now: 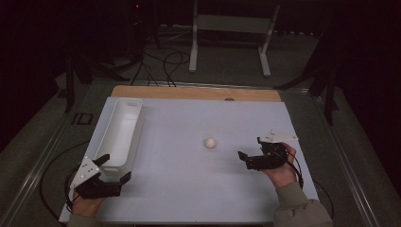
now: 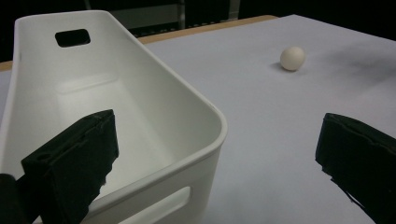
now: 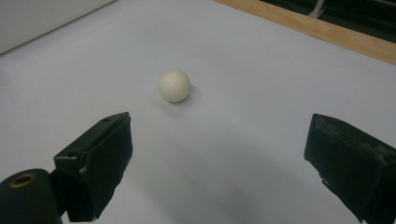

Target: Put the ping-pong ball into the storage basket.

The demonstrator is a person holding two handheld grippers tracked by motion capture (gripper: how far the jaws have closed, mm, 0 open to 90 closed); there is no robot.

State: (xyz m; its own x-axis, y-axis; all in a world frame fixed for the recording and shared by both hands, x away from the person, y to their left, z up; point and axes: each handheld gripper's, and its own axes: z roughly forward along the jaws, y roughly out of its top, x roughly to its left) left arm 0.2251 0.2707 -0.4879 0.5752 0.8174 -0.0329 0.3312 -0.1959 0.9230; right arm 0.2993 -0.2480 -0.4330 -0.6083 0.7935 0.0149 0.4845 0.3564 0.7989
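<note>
Nearest the high camera we see our two hands at the bottom edge of the worktop (image 1: 189,198), each holding a tool. Our left tool (image 1: 115,169) sits at the near left corner with its jaws spread wide and nothing between them. In the left gripper view one jaw hangs over the near end of the white plastic bin (image 2: 140,116) and the other over the bare white surface, so the bin's rounded near corner lies between them without either jaw touching it.

The bin (image 1: 120,132) is a long, narrow tub with a handle slot cut in each end wall. It lies along the left side of the worktop, its long axis running away from us. Its inside is bare white plastic.

Our right tool (image 1: 250,152) is on the right side, pointing left toward the small white ball (image 1: 210,142). Its jaws are also released and hold nothing. In the right gripper view the ball (image 3: 174,86) rests on the worktop ahead of the jaws, nearer the left jaw's line, apart from both.

The ball sits near the middle of the worktop, well apart from the bin and near the right tool.
</note>
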